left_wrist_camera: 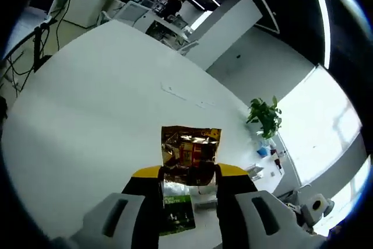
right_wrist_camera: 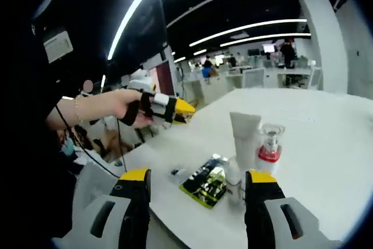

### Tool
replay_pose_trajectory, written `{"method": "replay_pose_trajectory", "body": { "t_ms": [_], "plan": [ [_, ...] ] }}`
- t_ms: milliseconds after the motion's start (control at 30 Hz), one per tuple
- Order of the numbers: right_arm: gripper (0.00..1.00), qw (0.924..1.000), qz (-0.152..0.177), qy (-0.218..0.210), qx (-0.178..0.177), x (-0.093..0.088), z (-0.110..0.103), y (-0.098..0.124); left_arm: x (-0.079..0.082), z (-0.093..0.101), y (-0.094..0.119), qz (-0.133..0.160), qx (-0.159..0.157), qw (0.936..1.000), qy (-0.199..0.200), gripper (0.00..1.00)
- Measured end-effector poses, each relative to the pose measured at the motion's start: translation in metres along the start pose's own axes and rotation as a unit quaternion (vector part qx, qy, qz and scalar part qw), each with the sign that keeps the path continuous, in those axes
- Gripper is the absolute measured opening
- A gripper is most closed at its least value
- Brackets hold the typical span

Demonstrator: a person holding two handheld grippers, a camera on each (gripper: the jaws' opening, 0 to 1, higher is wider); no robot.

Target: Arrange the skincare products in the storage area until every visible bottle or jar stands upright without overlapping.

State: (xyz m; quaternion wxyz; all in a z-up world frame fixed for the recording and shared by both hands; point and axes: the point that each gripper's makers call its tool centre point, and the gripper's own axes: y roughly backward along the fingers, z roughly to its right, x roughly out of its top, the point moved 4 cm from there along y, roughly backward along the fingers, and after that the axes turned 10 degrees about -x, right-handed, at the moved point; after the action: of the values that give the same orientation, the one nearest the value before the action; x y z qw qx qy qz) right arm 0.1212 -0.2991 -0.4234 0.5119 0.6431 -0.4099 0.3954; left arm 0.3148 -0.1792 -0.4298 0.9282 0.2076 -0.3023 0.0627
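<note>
Right gripper (right_wrist_camera: 198, 202): jaws wide apart, nothing between them, hanging low at the near edge of the white table (right_wrist_camera: 332, 144). My read: it's lined up for the next pick.

Just ahead of it, a shiny green-gold sachet (right_wrist_camera: 205, 182) lies flat on the table. Beside that, touching or nearly so, a small white bottle (right_wrist_camera: 234, 182) stands. Behind it an upright white tube (right_wrist_camera: 245, 138), cap end down, and next to the tube a clear pump bottle with red collar (right_wrist_camera: 270, 144), also upright. Three already standing in a tight cluster, so the flat sachet looks like the remaining item.

The left gripper (right_wrist_camera: 187, 111) is held up off the table in the person's hand (right_wrist_camera: 125, 106), well to the side of the cluster. In the left gripper view, left gripper (left_wrist_camera: 189, 193) is clamped on a gold foil packet (left_wrist_camera: 190, 147), lifted above the table (left_wrist_camera: 87, 97). Probably carried clear to avoid overlap, or on its way to a spot.

Surface: plain white, matte, broad. A potted plant (left_wrist_camera: 265, 118) stands past the table's far edge.

Room: open office, desks and monitors at the back, long ceiling light strips (right_wrist_camera: 250, 27).
</note>
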Motion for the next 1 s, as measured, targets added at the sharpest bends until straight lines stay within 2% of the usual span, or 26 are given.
{"method": "replay_pose_trajectory", "body": {
  "t_ms": [67,167,400,500,633,800,1000],
  "plan": [
    [0.62,0.9998,0.018,0.012,0.007,0.01,-0.004,-0.007,0.0,0.015,0.004,0.013,-0.019,0.9997,0.006,0.3],
    [0.59,0.9994,0.03,0.014,0.014,0.02,-0.012,-0.014,-0.002,0.028,0.01,0.021,-0.03,0.9993,0.01,0.3],
    [0.47,0.9966,0.075,0.026,0.025,0.04,-0.03,-0.025,-0.005,0.061,0.021,0.035,-0.067,0.9971,-0.005,0.29],
    [0.44,0.9951,0.091,0.031,0.025,0.05,-0.036,-0.028,-0.005,0.079,0.023,0.053,-0.097,0.9937,0.015,0.29],
    [0.38,0.992,0.121,0.018,0.031,0.066,-0.047,-0.029,-0.006,0.094,0.027,0.07,-0.121,0.9898,0.031,0.28],
    [0.33,0.9896,0.141,0.009,0.028,0.08,-0.054,-0.031,-0.01,0.114,0.029,0.083,-0.168,0.9797,0.072,0.27],
    [0.25,0.9854,0.168,-0.016,0.022,0.093,-0.055,-0.03,-0.015,0.128,0.033,0.079,-0.184,0.9781,0.058,0.27]
  ]
}}
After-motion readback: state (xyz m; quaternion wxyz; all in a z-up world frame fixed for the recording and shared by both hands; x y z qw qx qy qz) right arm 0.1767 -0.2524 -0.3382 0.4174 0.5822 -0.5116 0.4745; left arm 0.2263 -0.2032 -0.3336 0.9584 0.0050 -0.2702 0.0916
